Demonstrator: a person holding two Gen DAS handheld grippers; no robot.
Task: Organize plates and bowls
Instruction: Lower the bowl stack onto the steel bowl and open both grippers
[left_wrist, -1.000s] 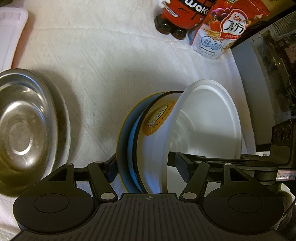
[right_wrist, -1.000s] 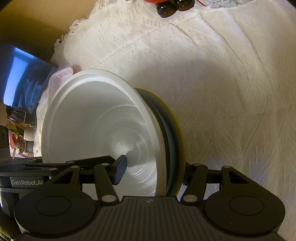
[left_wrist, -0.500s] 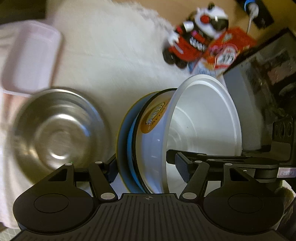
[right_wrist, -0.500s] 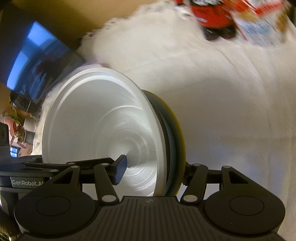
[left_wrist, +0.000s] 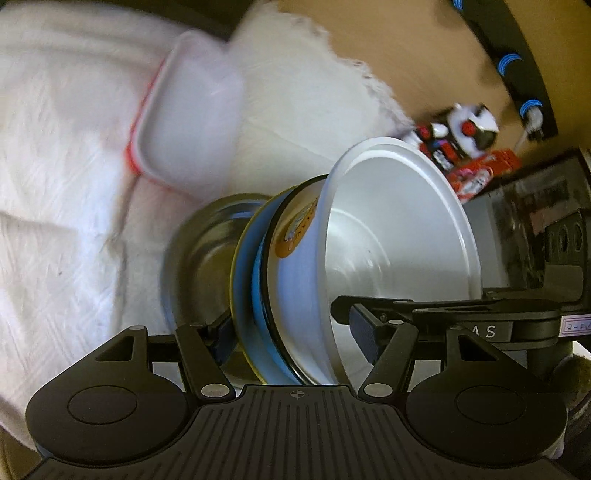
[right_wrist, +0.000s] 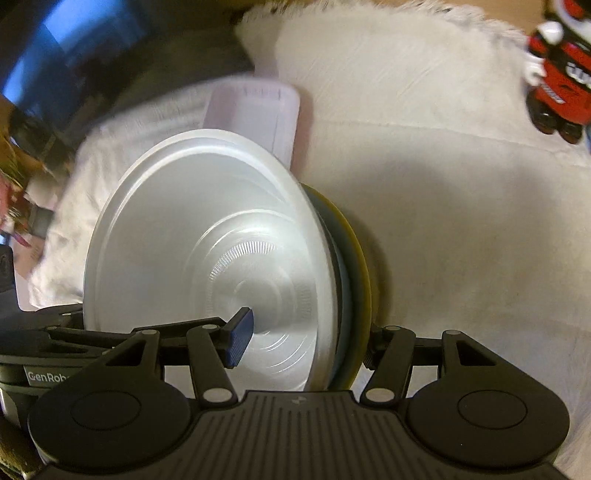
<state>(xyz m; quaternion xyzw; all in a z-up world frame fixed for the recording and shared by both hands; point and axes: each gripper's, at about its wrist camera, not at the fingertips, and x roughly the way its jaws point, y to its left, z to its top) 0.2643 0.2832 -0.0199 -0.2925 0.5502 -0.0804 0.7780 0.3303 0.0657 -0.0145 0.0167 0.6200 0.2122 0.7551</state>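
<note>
A stack of a white bowl (left_wrist: 399, 251) nested over a blue plate (left_wrist: 258, 280) with a yellow rim is held on edge between both grippers. My left gripper (left_wrist: 295, 328) is shut on the stack from one side. My right gripper (right_wrist: 306, 343) is shut on the same stack (right_wrist: 207, 258) from the opposite side, one finger inside the bowl. A steel bowl (left_wrist: 199, 258) lies on the white cloth just behind the stack in the left wrist view.
A clear lidded container with a red seal (left_wrist: 184, 114) lies on the white cloth (right_wrist: 461, 229); it also shows in the right wrist view (right_wrist: 255, 114). A red and black toy figure (right_wrist: 561, 77) and a cereal box (left_wrist: 480, 173) stand at the far edge.
Both grippers have carried the stack across the cloth toward the steel bowl and the lidded container. The steel bowl now sits right behind the stack. The grip has not changed.
</note>
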